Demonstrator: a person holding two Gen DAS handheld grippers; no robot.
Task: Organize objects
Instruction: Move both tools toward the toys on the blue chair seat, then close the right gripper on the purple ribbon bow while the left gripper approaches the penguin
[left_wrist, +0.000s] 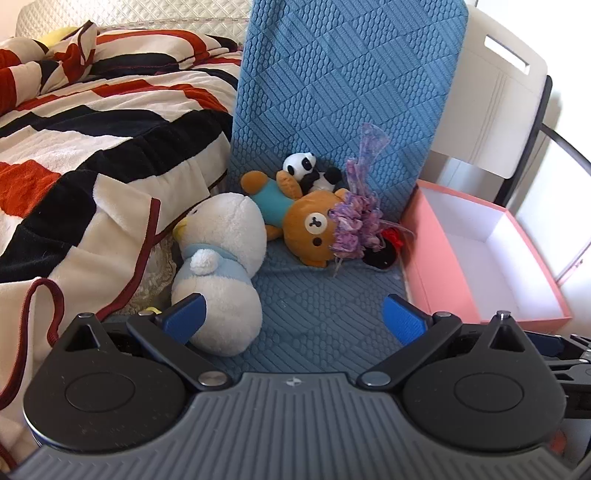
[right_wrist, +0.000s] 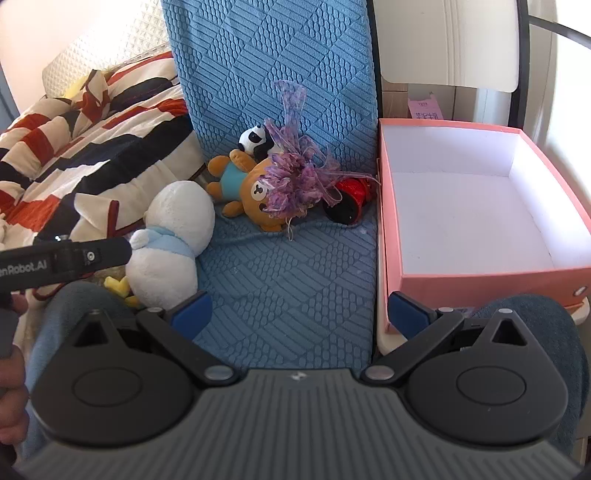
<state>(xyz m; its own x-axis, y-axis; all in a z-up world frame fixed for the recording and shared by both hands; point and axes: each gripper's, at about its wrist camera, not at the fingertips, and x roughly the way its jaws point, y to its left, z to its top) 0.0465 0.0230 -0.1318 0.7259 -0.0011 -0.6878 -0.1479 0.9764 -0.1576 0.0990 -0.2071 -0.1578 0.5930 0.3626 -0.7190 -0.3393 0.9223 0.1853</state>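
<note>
Soft toys lie on a blue textured chair seat: a white duck plush, a brown bear, a small panda, a purple ribbon bunch and a red-and-black toy. An empty pink box stands to the right. My left gripper is open, its left finger beside the duck. My right gripper is open and empty above the seat.
A striped red, black and cream blanket covers the bed on the left. A white chair back stands behind the box. The left gripper's body shows in the right wrist view beside the duck.
</note>
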